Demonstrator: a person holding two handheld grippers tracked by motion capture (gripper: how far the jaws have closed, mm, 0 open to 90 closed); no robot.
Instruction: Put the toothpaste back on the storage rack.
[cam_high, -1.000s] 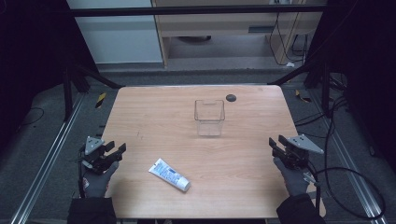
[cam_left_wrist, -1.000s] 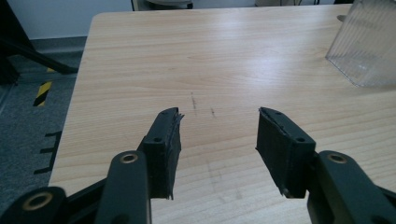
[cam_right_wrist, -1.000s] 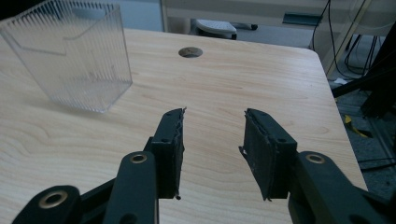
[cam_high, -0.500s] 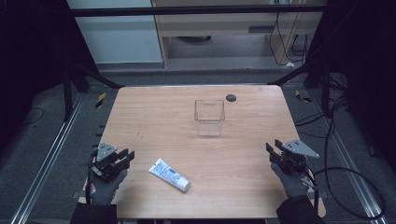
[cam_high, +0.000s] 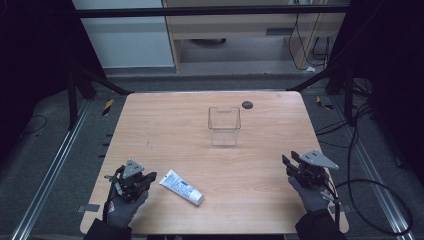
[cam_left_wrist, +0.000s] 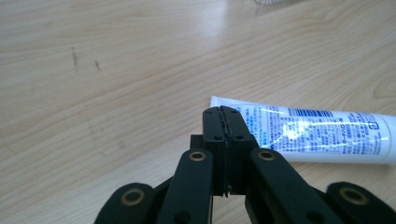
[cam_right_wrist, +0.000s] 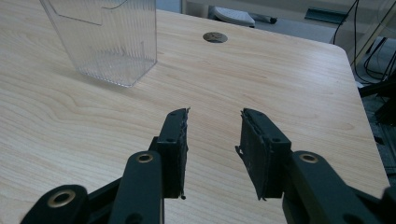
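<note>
On the wooden surface (cam_high: 165, 125) a white tube (cam_high: 181, 187) with blue print lies slanted, its capped end toward five o'clock. Just at its nine o'clock side the left gripper (cam_high: 148, 176), held in a gloved hand, points at the tube's flat end, close beside it, jaws drawn together with nothing between them. Well apart, at the surface's four o'clock edge, the right gripper (cam_high: 289, 161) points toward eleven o'clock. A clear plastic container (cam_high: 224, 125) stands upright toward twelve o'clock, a dark round hole (cam_high: 247, 104) just beyond it.
</note>
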